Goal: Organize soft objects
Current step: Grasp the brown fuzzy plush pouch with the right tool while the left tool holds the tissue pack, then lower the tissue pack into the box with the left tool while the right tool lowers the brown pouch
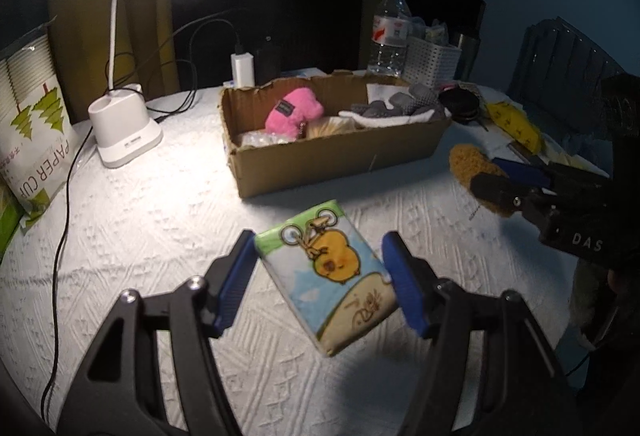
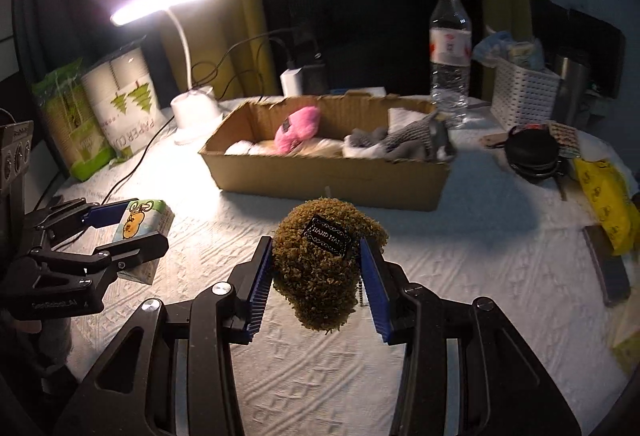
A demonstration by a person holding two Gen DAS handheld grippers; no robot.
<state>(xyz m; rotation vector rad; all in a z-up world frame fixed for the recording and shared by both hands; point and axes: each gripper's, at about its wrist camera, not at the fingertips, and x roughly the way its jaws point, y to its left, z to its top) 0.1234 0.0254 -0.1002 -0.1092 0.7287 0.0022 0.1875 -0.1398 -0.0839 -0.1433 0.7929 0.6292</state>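
Note:
My left gripper (image 1: pixel 320 276) is shut on a tissue pack (image 1: pixel 328 272) printed with a yellow cartoon chick, held above the white tablecloth. It also shows in the right wrist view (image 2: pixel 142 224). My right gripper (image 2: pixel 316 276) is shut on a brown fuzzy plush (image 2: pixel 320 268) with a black label; it shows in the left wrist view (image 1: pixel 470 167) too. A cardboard box (image 1: pixel 340 155) stands behind both, holding a pink plush (image 1: pixel 294 109) and grey knitted items (image 1: pixel 400 105).
A lit white desk lamp (image 1: pixel 124 127) and a paper cup bag (image 1: pixel 36 139) stand at the left with cables. A water bottle (image 1: pixel 390 31), a white basket (image 1: pixel 432 59), a black pouch (image 2: pixel 532 151) and a yellow packet (image 2: pixel 604 195) sit at the right.

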